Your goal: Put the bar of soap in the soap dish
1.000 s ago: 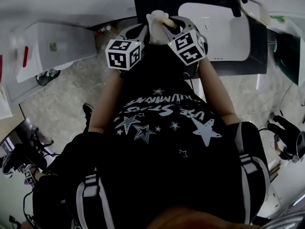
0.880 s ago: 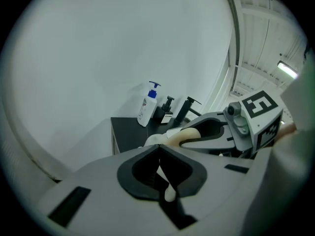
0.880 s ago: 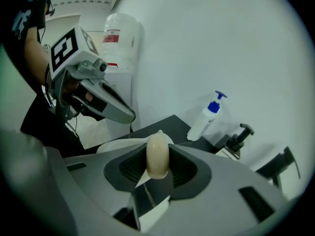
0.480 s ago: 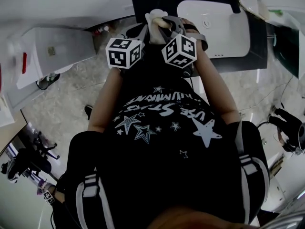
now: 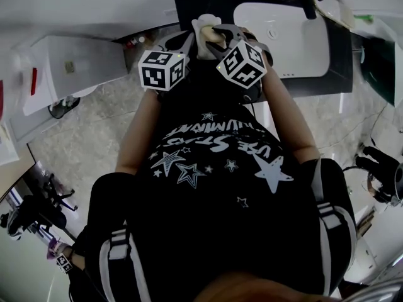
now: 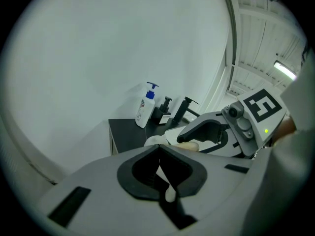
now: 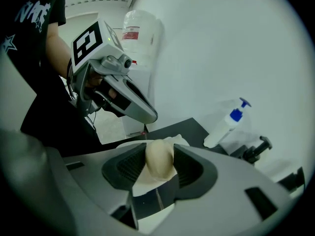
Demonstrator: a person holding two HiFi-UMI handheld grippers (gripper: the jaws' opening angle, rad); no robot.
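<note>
Over the soap dish (image 7: 141, 183), bar of soap (image 7: 160, 162) inside just-widened right claw (image 7: 160, 149); left claw (image 6: 158, 149) closed, empty.

Colour key: bar of soap (image 7: 159, 161), pale cream; soap dish (image 7: 142, 185), white; counter (image 6: 125, 134), black, set with a white sink (image 5: 283, 36); bottle (image 6: 144, 111), white with a blue pump; water jug (image 7: 140, 31), clear, with a red-and-white label; T-shirt (image 5: 220, 187), black, printed with white stars and lettering; floor (image 5: 94, 124), mottled grey-beige; wall (image 6: 98, 58), plain white.
</note>
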